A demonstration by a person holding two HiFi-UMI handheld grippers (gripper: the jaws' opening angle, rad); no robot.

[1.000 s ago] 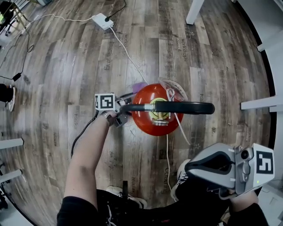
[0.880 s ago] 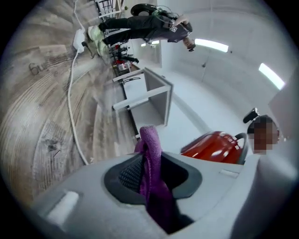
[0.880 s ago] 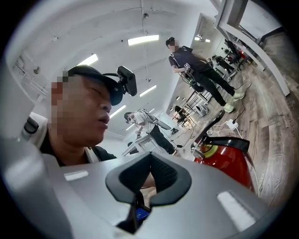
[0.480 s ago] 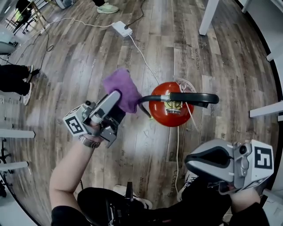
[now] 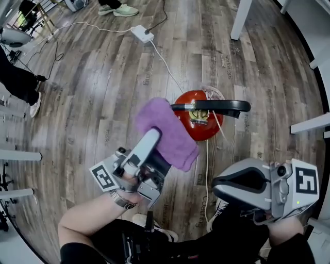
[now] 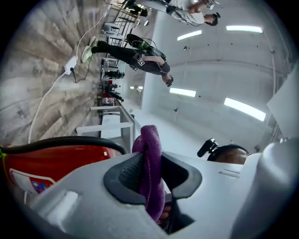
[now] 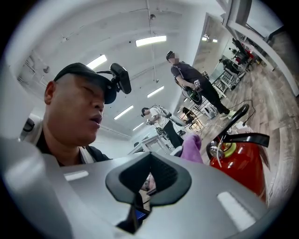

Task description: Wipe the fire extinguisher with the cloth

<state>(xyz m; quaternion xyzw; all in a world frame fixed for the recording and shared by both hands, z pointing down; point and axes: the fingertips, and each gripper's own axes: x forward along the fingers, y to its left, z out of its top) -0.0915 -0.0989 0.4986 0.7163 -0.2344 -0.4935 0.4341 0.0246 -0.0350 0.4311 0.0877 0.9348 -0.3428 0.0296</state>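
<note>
A red fire extinguisher (image 5: 198, 126) stands upright on the wood floor, its black handle (image 5: 214, 106) pointing right. My left gripper (image 5: 154, 142) is raised well above the floor, left of the extinguisher and apart from it, shut on a purple cloth (image 5: 167, 133) that bulges out past the jaws. In the left gripper view the cloth (image 6: 150, 163) is pinched between the pads, with the extinguisher (image 6: 56, 161) lying low at the left. My right gripper (image 5: 227, 186) hangs at the lower right, shut and empty. Its own view shows the extinguisher (image 7: 243, 161) and the cloth (image 7: 190, 148) ahead.
A white power strip (image 5: 141, 33) lies at the top, and its white cable (image 5: 165, 64) runs down past the extinguisher. White table legs (image 5: 241, 18) stand at the top right and right edge. Other people's shoes (image 5: 118, 9) and legs are at the top and left.
The left gripper rose from beside the extinguisher's body, carrying the purple cloth up and toward the camera. The right gripper stayed almost where it was.
</note>
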